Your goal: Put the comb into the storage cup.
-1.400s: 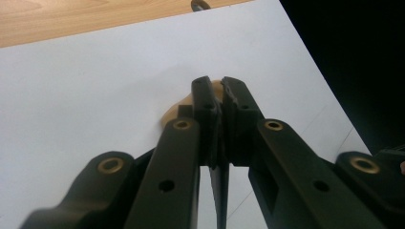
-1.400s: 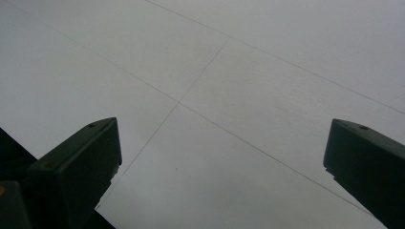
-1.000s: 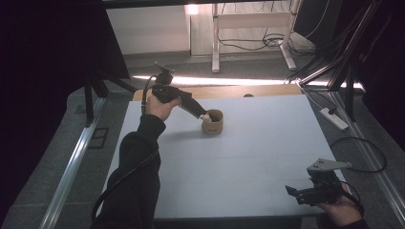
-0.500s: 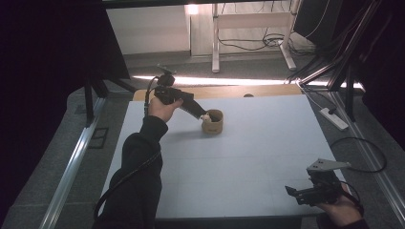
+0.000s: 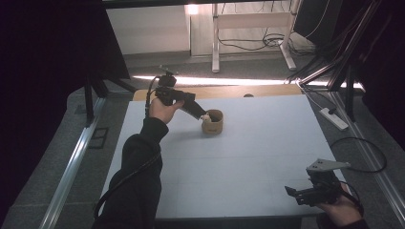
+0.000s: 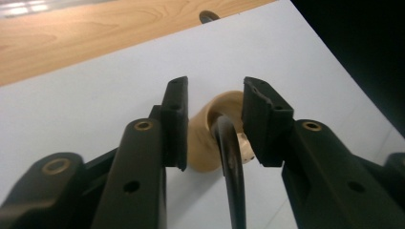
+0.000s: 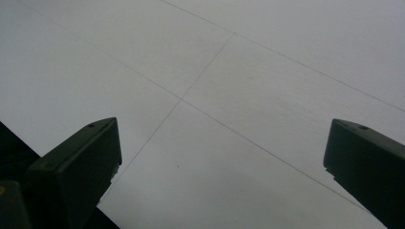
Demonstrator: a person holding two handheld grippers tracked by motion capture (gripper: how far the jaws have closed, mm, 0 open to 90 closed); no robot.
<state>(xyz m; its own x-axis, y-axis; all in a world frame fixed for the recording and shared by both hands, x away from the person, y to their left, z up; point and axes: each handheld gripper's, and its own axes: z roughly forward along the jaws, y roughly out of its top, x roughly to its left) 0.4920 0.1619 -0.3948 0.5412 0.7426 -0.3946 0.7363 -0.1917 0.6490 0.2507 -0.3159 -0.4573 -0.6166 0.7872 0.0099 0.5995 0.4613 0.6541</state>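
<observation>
The left gripper (image 6: 212,121), jaws narrowly parted, straddles the tan round cup (image 6: 210,138) without clamping it; the wide right gripper (image 7: 222,167) waits idle.

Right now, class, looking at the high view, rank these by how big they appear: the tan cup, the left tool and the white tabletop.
1. white tabletop, by far the largest
2. left tool, longer than the cup
3. tan cup, the smallest
</observation>
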